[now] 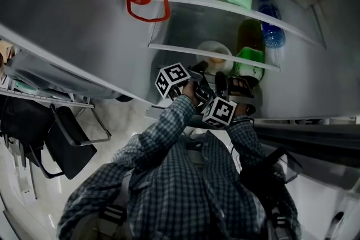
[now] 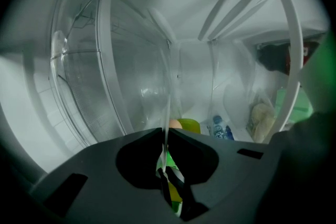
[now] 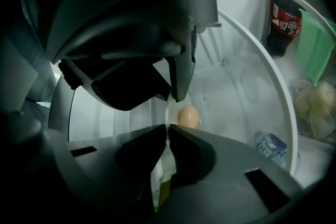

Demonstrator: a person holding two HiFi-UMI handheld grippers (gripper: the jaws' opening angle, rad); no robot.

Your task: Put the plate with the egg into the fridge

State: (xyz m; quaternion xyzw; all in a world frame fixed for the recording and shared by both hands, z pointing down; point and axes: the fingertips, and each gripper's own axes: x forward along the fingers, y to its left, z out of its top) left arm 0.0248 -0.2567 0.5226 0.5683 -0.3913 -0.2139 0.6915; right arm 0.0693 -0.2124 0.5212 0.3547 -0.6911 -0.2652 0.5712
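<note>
Left gripper point(image 2: 167, 132) — jaws pinched down on the plate point(image 1: 209, 45) rim, seen edge-on as a thin white line between them. Right gripper point(image 3: 168, 131) clamped likewise on the same rim, just beside the left. Egg point(image 3: 188, 117) sits on the plate just past the jaw tips. Plate is inside the fridge point(image 1: 315, 81) at the glass shelf point(image 1: 185, 31), next to a green bottle point(image 1: 250, 56).

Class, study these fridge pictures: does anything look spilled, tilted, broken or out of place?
Nothing stands out. The egg lies whole on the plate, the left hand-held gripper and right hand-held gripper are shut on its rim, and no spill shows on the shelf.
</note>
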